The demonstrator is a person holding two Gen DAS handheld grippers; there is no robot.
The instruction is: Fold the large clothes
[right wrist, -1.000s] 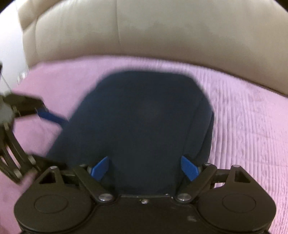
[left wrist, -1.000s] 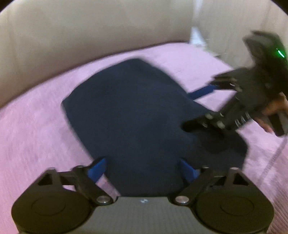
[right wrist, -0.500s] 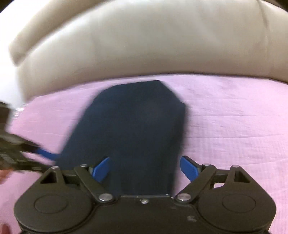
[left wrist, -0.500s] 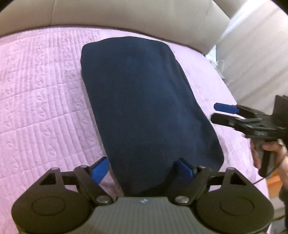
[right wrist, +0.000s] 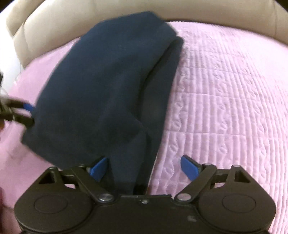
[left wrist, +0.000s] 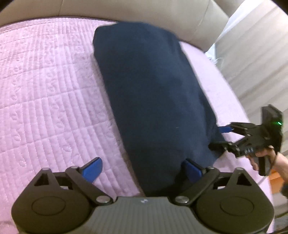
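A dark navy garment (left wrist: pixel 153 93) lies folded into a long strip on the pink quilted bed cover (left wrist: pixel 45 90); it also shows in the right wrist view (right wrist: pixel 108 86). My left gripper (left wrist: pixel 142 169) is open, its jaws spread over the garment's near end. My right gripper (right wrist: pixel 145 167) is open too, with the garment's near edge lying between its jaws. In the left wrist view the right gripper (left wrist: pixel 221 136) sits at the garment's right corner, fingers apart. In the right wrist view the left gripper (right wrist: pixel 27 113) touches the garment's left edge.
A beige padded headboard (left wrist: pixel 135 9) runs along the far side of the bed, also in the right wrist view (right wrist: pixel 54 23). A pale wall or curtain (left wrist: pixel 252 54) stands to the right of the bed. The pink cover (right wrist: pixel 225 90) stretches wide beside the garment.
Both grippers have swung around the garment and come closer to its near end. The garment now lies as a longer, narrower strip. Both grippers stay open.
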